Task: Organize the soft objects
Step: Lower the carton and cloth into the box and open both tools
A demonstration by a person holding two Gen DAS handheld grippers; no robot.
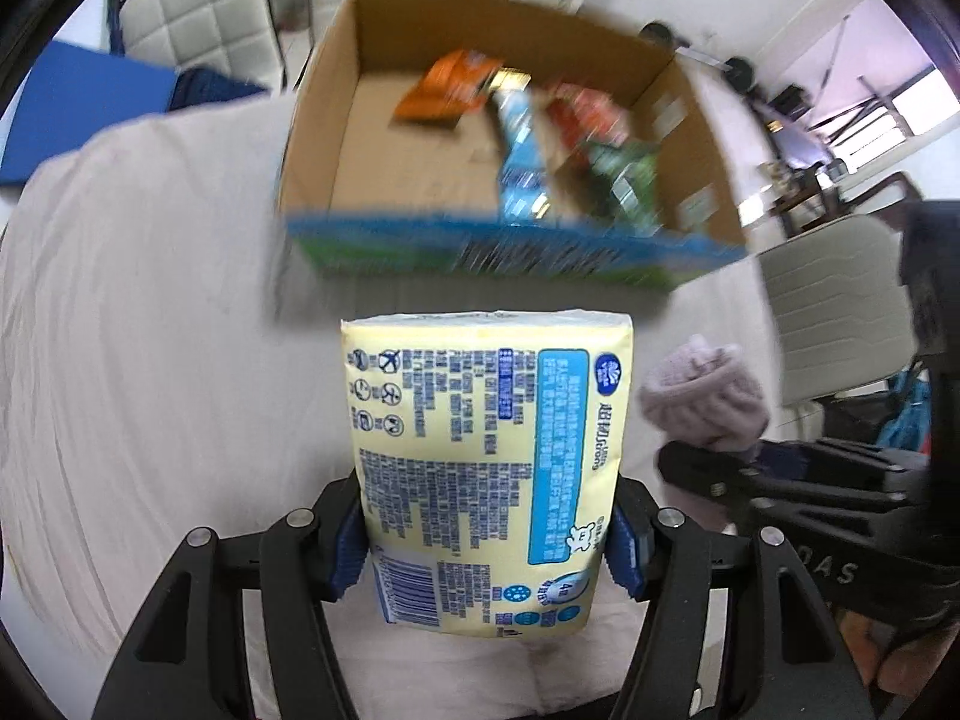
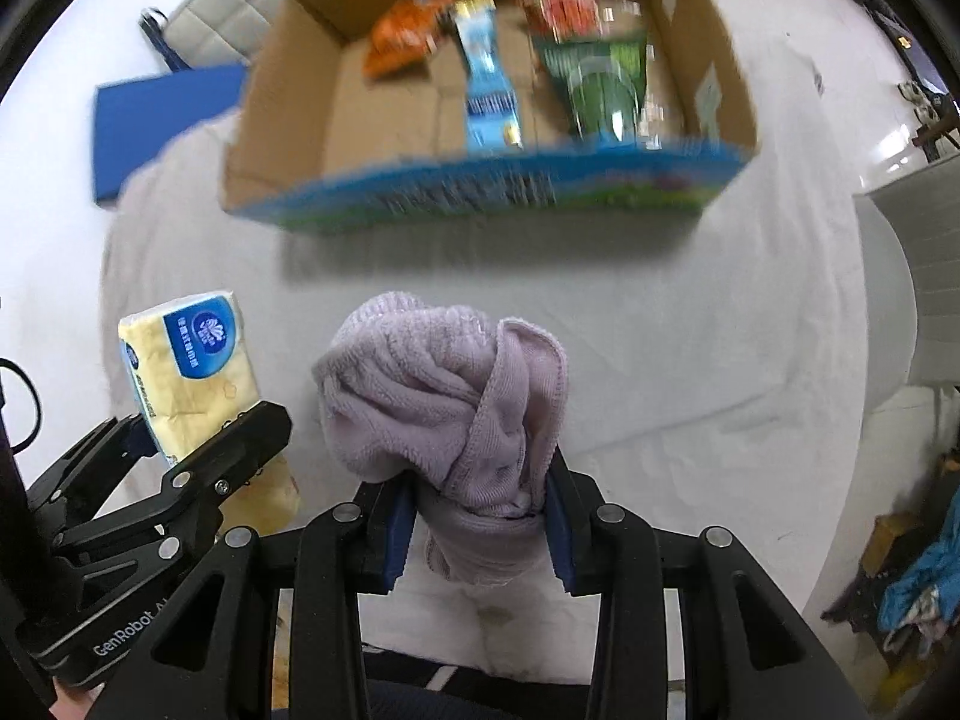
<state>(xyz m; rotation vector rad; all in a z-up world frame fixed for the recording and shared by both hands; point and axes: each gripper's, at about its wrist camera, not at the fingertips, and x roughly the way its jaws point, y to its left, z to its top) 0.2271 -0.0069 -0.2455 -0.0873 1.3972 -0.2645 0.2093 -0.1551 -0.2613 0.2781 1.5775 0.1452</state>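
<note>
Ahead, we face the cardboard box [image 2: 288,120] on the white-covered table [image 2: 690,330], snack packets [image 2: 486,78] already lying inside it. We judge this the carrying step — both loads held above the table, short of the box. Our left gripper [image 1: 486,546] pinches the yellow tissue pack [image 1: 480,456]; our right gripper [image 2: 480,516] is clamped on the bunched lilac towel [image 2: 444,396]. Next, we must reach over the near wall and release — gently.

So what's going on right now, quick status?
Left gripper shut on tissue pack. Right gripper shut on purple towel. Cardboard box ahead, nothing blocking.
</note>
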